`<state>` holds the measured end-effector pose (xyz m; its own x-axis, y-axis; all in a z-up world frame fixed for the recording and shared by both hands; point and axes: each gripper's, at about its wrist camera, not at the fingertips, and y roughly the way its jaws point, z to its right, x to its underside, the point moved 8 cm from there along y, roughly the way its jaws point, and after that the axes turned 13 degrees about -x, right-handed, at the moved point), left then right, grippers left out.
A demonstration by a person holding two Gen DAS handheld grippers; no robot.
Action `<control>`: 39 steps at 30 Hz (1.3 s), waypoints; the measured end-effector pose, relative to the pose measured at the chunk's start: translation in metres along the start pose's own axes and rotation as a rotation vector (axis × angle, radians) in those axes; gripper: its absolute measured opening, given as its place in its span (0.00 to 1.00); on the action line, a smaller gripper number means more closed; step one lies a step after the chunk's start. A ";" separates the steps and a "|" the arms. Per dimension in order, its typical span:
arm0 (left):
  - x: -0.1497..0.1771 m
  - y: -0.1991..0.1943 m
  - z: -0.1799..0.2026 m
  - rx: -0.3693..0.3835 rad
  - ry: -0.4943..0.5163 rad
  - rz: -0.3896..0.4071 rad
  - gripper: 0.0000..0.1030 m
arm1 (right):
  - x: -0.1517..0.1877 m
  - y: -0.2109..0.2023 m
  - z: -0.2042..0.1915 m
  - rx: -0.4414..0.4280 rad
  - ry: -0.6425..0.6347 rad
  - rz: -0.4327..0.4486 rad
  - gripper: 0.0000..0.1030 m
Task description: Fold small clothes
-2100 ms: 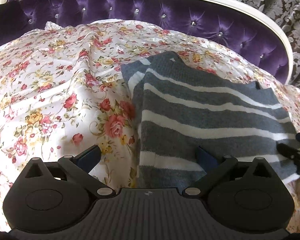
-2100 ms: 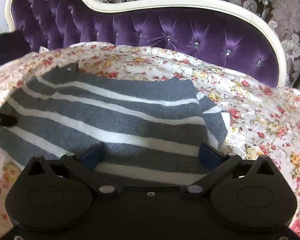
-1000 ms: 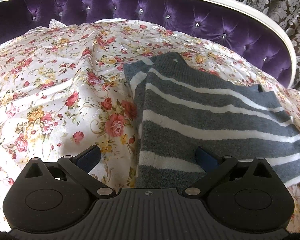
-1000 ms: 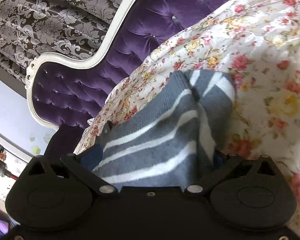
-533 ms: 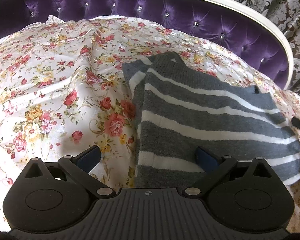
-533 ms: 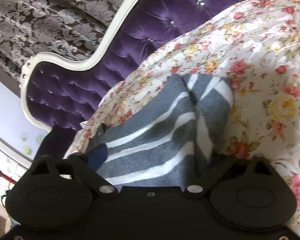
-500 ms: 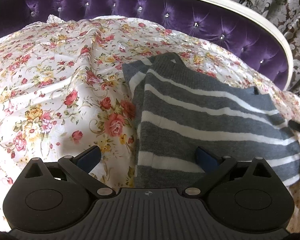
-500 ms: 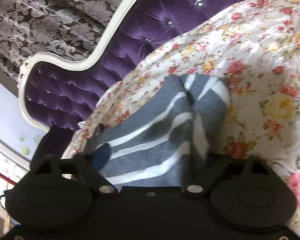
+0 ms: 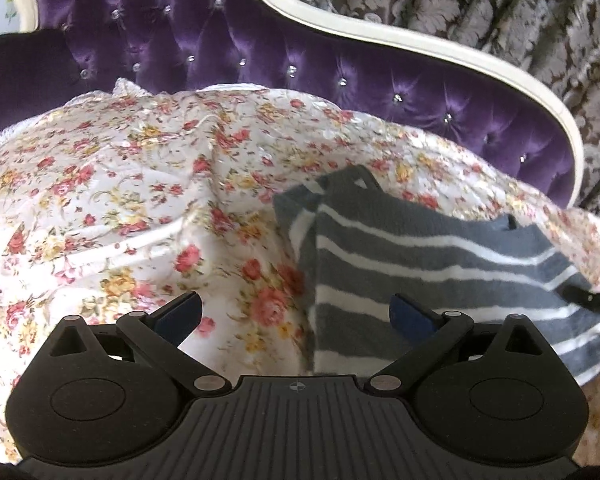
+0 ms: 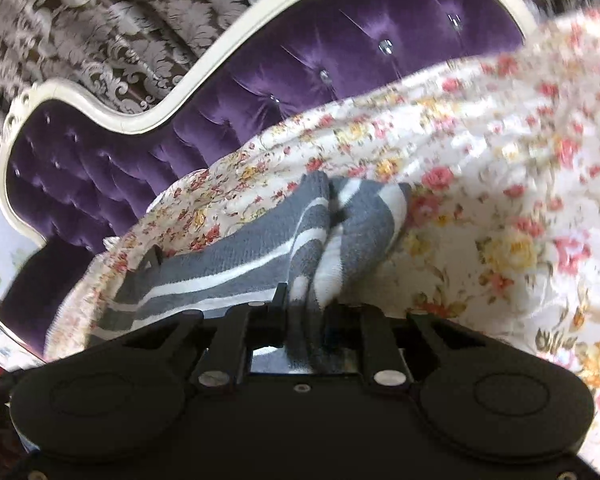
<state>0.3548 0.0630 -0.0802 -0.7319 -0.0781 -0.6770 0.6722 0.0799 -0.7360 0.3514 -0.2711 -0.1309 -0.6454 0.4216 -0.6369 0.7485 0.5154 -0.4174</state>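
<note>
A small grey sweater with white stripes [image 9: 428, 264] lies folded on a floral sheet [image 9: 120, 208]. My left gripper [image 9: 296, 314] is open, hovering over the sweater's near left edge; its right finger is above the cloth, its left finger above the sheet. My right gripper [image 10: 306, 312] is tilted and shut on the sweater [image 10: 260, 248] at its near edge, with cloth bunched between the jaws. Its tip [image 9: 588, 300] shows at the sweater's right edge in the left wrist view.
The floral sheet [image 10: 500, 168] covers a purple tufted sofa [image 9: 220, 40] with a white curved frame [image 9: 420, 44]. Patterned curtains [image 9: 500, 8] hang behind. The sheet is wrinkled to the left of the sweater.
My right gripper has closed on the sweater's near edge; it was open half a second ago. My left gripper has drawn back and up a little, staying open.
</note>
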 end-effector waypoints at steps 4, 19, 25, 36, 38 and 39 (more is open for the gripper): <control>-0.005 0.000 -0.017 0.002 -0.046 -0.032 0.98 | -0.007 0.000 -0.014 0.036 -0.063 -0.006 0.24; -0.014 0.000 -0.049 0.017 -0.143 -0.066 0.98 | -0.022 0.028 -0.104 0.074 -0.261 -0.072 0.23; -0.018 -0.005 -0.058 0.028 -0.173 -0.057 0.98 | -0.005 0.072 -0.163 0.014 -0.354 -0.114 0.22; -0.020 -0.004 -0.065 0.038 -0.201 -0.065 0.98 | 0.066 0.148 -0.217 -0.020 -0.458 -0.218 0.22; -0.020 -0.004 -0.065 0.037 -0.202 -0.065 0.98 | 0.075 0.152 -0.223 -0.029 -0.474 -0.223 0.18; -0.020 -0.004 -0.065 0.037 -0.203 -0.065 0.98 | 0.080 0.153 -0.226 -0.033 -0.487 -0.224 0.18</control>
<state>0.3595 0.1289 -0.0636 -0.7388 -0.2810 -0.6125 0.6307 0.0318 -0.7754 0.3800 0.0105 -0.0994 -0.6376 -0.0922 -0.7648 0.5901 0.5797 -0.5618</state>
